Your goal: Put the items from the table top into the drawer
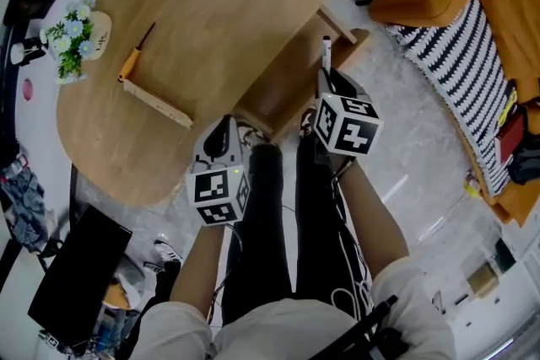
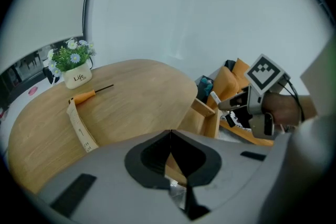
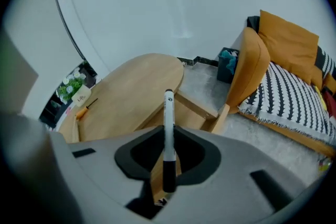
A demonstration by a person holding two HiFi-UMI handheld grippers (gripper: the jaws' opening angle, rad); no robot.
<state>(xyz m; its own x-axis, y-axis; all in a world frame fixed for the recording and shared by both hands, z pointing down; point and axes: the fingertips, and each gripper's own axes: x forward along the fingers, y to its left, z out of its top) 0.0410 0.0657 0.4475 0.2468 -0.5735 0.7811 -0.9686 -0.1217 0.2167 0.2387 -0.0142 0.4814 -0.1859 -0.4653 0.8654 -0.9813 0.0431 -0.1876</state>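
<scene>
Right gripper (image 3: 168, 168): jaws clamped on a marker (image 3: 168, 128), with its dark end seated between the pads and the white barrel projecting straight out beyond the tips. The open drawer (image 3: 195, 113) lies just beyond and below those tips, under the edge of the table (image 3: 131, 92); the marker is not yet inside it. Left gripper (image 2: 177, 165): jaws closed together with nothing between them; the drawer sits ahead and to their right.

Judgement: delivery step in hand. Recommended: carry the marker low over the drawer's hollow, clear of its walls and the table edge, lay the barrel along the drawer's length, then part the jaws.

Outstanding on the tabletop, well beyond the left jaws: screwdriver (image 2: 89, 94) and wooden ruler (image 2: 80, 128), near a flower pot (image 2: 73, 68)
</scene>
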